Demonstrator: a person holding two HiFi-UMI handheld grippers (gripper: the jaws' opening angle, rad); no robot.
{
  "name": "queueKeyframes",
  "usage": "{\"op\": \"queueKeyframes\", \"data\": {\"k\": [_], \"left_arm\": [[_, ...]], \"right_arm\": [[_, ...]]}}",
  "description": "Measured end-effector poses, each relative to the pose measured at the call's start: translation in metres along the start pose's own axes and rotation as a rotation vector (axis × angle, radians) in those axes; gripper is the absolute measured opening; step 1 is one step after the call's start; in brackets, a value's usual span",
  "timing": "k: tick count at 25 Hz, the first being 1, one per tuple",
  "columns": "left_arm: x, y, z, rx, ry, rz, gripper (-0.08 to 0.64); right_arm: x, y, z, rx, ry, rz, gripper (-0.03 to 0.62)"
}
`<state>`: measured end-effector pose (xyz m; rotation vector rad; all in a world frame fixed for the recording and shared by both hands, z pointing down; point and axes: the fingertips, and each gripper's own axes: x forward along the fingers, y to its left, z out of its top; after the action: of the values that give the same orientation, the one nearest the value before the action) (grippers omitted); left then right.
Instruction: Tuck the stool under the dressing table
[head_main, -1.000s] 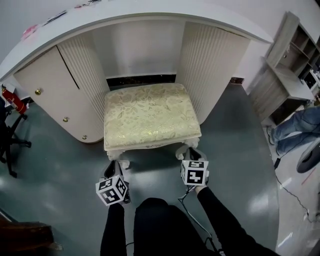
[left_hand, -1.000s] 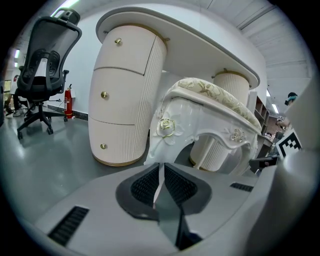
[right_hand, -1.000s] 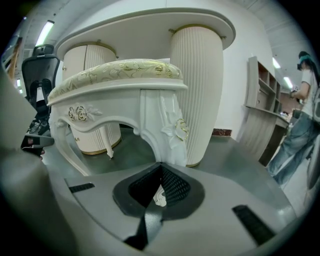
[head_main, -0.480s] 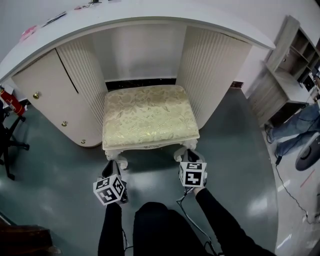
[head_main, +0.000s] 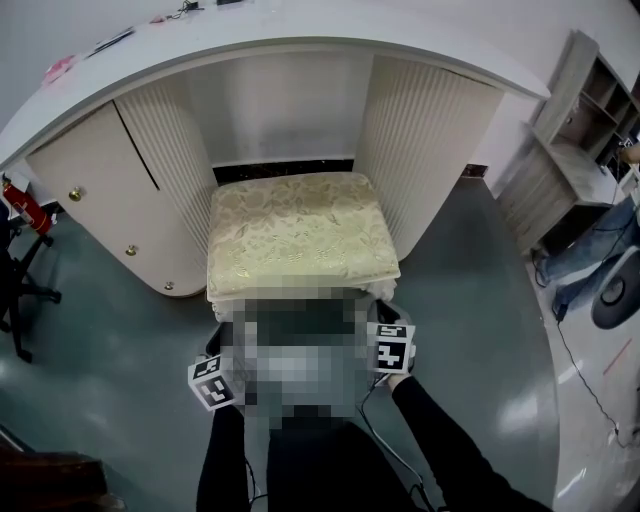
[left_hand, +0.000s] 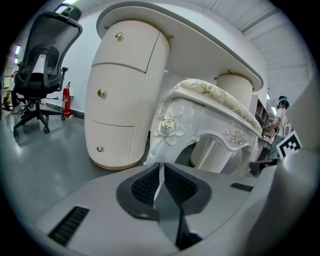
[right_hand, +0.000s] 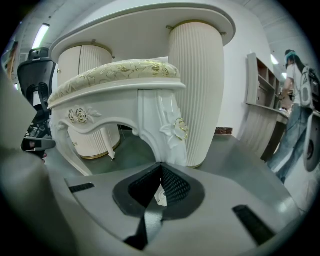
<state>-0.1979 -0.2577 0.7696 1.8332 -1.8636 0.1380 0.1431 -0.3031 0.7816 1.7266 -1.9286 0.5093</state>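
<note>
The stool (head_main: 300, 235) has a gold-patterned cushion and white carved legs. It stands partly inside the knee gap of the white curved dressing table (head_main: 300, 40), its front edge sticking out toward me. My left gripper (left_hand: 161, 169) is shut on the stool's front left leg (left_hand: 167, 132). Over at the other corner, my right gripper (right_hand: 161, 175) is shut on the front right leg (right_hand: 165, 127). In the head view only the marker cubes (head_main: 210, 382) (head_main: 390, 346) show clearly; a mosaic patch hides the stool's front rail.
A rounded drawer cabinet (head_main: 110, 190) flanks the gap on the left and a ribbed pedestal (head_main: 430, 140) on the right. An office chair (left_hand: 40, 75) and a fire extinguisher (head_main: 25, 205) stand far left. A shelf unit (head_main: 580, 130) and a person (right_hand: 295, 100) are at the right.
The stool has slid a little farther in under the table, and both grippers have moved forward with it, still holding its front legs.
</note>
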Motion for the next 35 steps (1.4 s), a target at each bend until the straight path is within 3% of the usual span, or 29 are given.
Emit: {"op": "queueKeyframes", "data": {"k": [8,14,35], "left_arm": [[0.0,-0.001,-0.009,0.02,0.019,0.005,0.04],[-0.008,-0.003,-0.027,0.023,0.048,0.006,0.02],[-0.026,-0.023,-0.022,0.086,0.05,-0.022,0.008]], "right_arm": [[-0.002,-0.001,-0.001,-0.028,-0.022,-0.001,0.005],[-0.011,0.002,-0.001,-0.021,-0.035,0.06,0.005],[-0.031,0.015,-0.019,-0.005,-0.023,0.139,0.003]]}}
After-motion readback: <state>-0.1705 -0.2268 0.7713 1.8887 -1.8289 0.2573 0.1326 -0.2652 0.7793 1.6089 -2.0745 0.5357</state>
